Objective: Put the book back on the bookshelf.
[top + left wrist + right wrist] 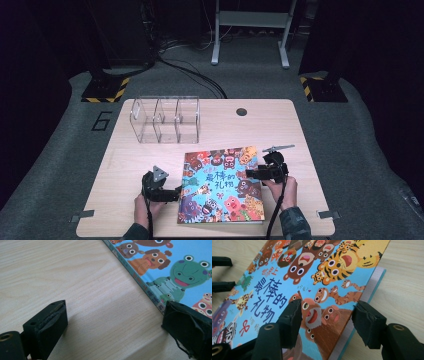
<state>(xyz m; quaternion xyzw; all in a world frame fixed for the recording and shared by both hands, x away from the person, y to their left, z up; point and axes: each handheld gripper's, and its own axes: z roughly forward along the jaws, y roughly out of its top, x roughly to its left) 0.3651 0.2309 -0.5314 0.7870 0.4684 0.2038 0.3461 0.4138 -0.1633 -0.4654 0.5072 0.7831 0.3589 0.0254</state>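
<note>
A colourful picture book (220,185) with cartoon animals lies flat on the wooden table (300,135), near the front edge. My left gripper (176,192) rests on the table at the book's left side, pointing right. In the left gripper view it (115,322) is open wide, one jaw on bare wood and the other against the book's spine (150,293). My right gripper (256,173) is at the book's right edge, pointing left. Its jaws (329,315) stand apart astride the front cover's edge (352,312), one over the cover and one beyond it; neither pad presses on the cover.
A clear acrylic organiser (165,119) with three compartments stands at the back left of the table. A dark round hole (241,111) sits in the tabletop at the back. Cables and a metal stand (250,30) are on the floor behind.
</note>
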